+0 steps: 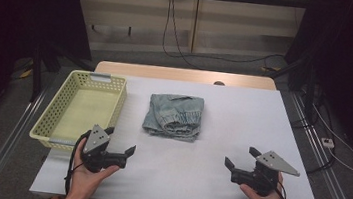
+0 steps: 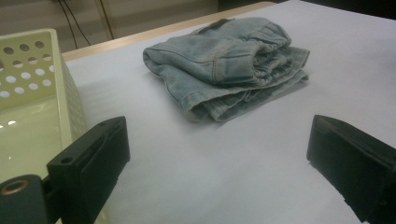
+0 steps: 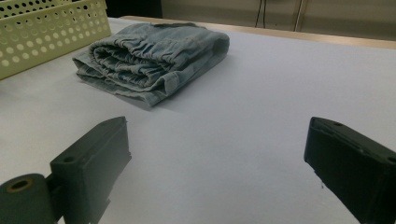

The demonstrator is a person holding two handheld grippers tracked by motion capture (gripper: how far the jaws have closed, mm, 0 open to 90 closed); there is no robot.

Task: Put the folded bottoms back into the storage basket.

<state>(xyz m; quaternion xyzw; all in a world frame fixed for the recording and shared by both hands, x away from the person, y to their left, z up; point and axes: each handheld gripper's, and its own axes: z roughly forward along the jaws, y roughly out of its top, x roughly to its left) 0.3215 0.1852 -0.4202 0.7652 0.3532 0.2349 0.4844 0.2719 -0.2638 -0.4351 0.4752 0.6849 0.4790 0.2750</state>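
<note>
A folded piece of light blue denim (image 1: 174, 116) with an elastic waistband lies in the middle of the white table (image 1: 240, 137). It appears ahead of the jaws in the left gripper view (image 2: 229, 65) and the right gripper view (image 3: 149, 58). My left gripper (image 1: 120, 141) rests near the front left of the table, open and empty, just beside the basket. My right gripper (image 1: 239, 158) sits near the front right, also open with nothing between its jaws. Both are a short way from the denim and point toward it.
A pale yellow perforated basket (image 1: 62, 116) stands empty at the table's left side, also seen in the left gripper view (image 2: 28, 70) and the right gripper view (image 3: 51, 32). Cables (image 1: 330, 142) trail over the floor to the right and behind the table.
</note>
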